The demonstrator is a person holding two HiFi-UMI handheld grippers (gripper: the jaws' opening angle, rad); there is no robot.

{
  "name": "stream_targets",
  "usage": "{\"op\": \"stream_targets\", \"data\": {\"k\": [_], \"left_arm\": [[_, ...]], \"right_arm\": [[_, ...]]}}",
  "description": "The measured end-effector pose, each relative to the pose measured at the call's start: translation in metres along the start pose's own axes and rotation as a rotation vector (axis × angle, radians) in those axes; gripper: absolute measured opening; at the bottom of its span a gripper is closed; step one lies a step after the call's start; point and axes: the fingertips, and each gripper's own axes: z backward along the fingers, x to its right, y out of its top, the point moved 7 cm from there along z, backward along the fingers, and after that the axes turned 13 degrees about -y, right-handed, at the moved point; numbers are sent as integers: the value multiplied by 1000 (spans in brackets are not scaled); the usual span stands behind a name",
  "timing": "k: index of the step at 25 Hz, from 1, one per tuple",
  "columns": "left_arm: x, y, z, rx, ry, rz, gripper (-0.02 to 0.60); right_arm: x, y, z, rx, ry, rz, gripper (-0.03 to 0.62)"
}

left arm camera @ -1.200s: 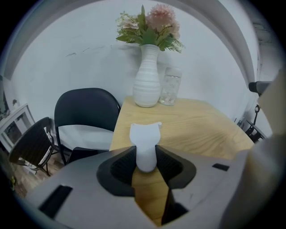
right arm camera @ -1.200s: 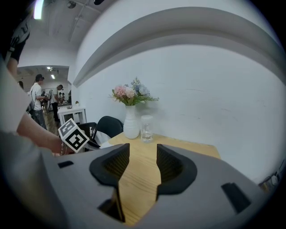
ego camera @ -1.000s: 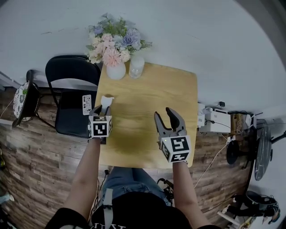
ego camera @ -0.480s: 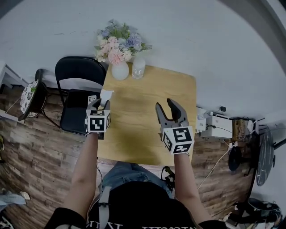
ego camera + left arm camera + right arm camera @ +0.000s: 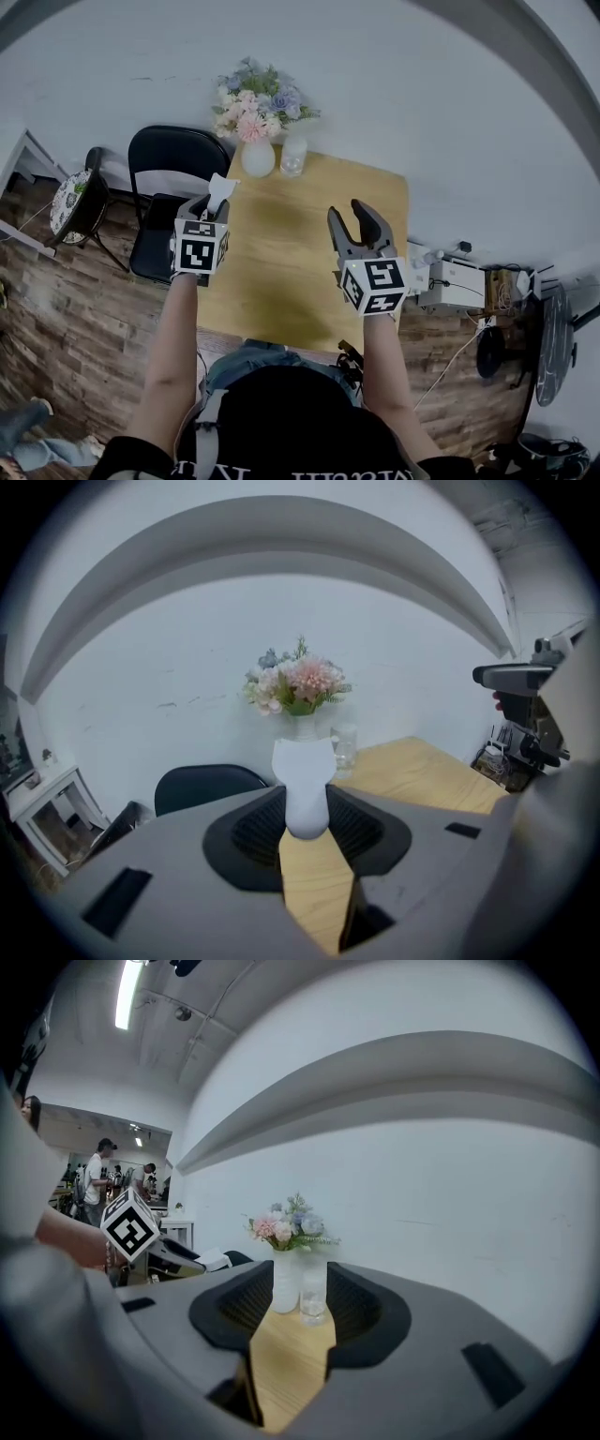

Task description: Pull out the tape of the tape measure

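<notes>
Plainly, the left tool (image 5: pixel 305 806) pinches a smooth, white, waisted piece (image 5: pixel 302 775), maybe the tape measure, its base hidden; the right tool (image 5: pixel 298 1309) gapes empty above the wooden tabletop (image 5: pixel 300 253).

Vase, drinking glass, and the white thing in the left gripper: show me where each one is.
vase (image 5: pixel 257 159), head view, on its white body.
glass (image 5: pixel 293 159), head view, on its clear side wall.
white object (image 5: pixel 305 799), left gripper view, on its narrow lower body.
</notes>
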Motion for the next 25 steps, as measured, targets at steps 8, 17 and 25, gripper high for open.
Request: {"op": "stream_targets", "data": {"k": [8,17,25], "left_arm": [[7,39,33,59,-64,-74,143],[36,74,45,55,-211,-221,143],[69,89,40,4,-329,-325,143]], "right_arm": [[-12,20,0,69,33,-6,166],[-38,32,-7,109,148,45,165],[-57,35,-22,88,241,129,143]]}}
